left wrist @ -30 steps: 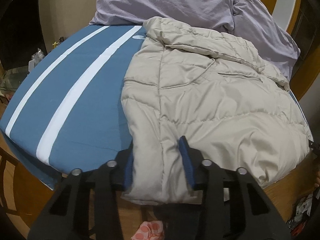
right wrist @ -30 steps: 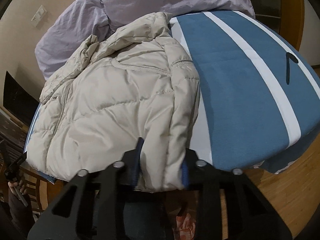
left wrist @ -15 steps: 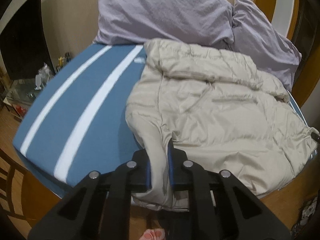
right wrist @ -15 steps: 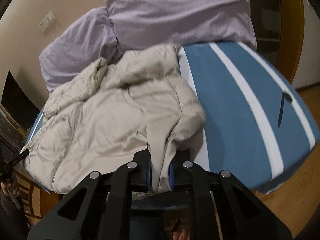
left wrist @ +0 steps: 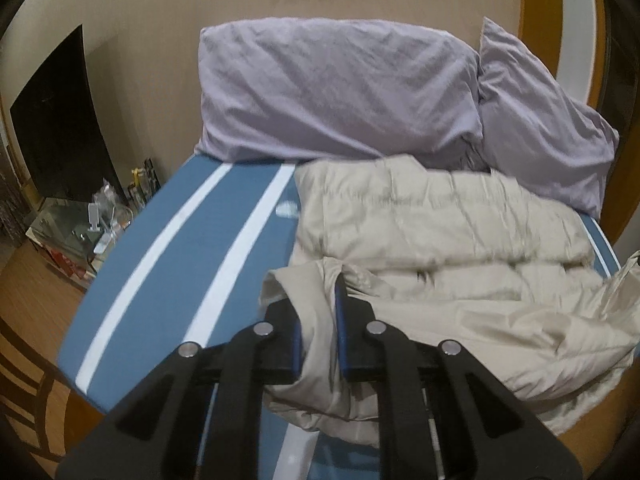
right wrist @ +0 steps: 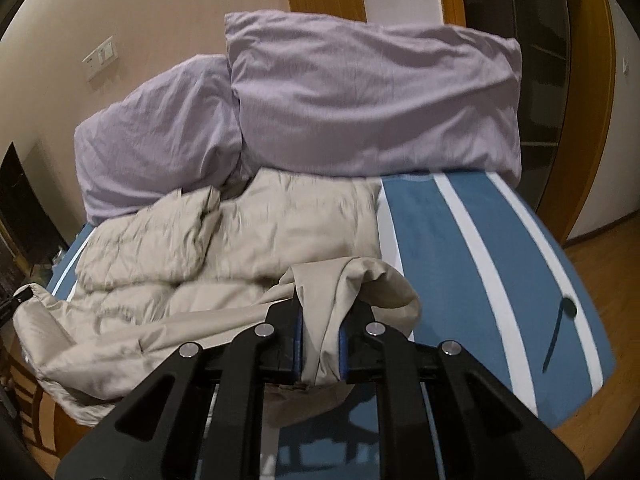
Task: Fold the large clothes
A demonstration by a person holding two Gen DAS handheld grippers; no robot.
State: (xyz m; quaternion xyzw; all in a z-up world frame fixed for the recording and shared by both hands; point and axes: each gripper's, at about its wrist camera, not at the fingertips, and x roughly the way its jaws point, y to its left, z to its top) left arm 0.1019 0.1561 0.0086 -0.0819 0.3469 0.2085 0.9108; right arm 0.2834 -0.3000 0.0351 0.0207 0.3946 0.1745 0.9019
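The jacket (left wrist: 440, 240) lies on the bed (left wrist: 192, 248) at frame right, two pillows (left wrist: 340, 92) behind it at the top.

Warm, dim indoor light filled both views, and the fisheye lenses bent the walls and darkened the corners. Motion blur smeared the beige jacket (left wrist: 440, 232), while the black gripper frames stayed sharp. A soft shadow lay on the blue bedsheet (right wrist: 472, 280) under the lifted cloth.
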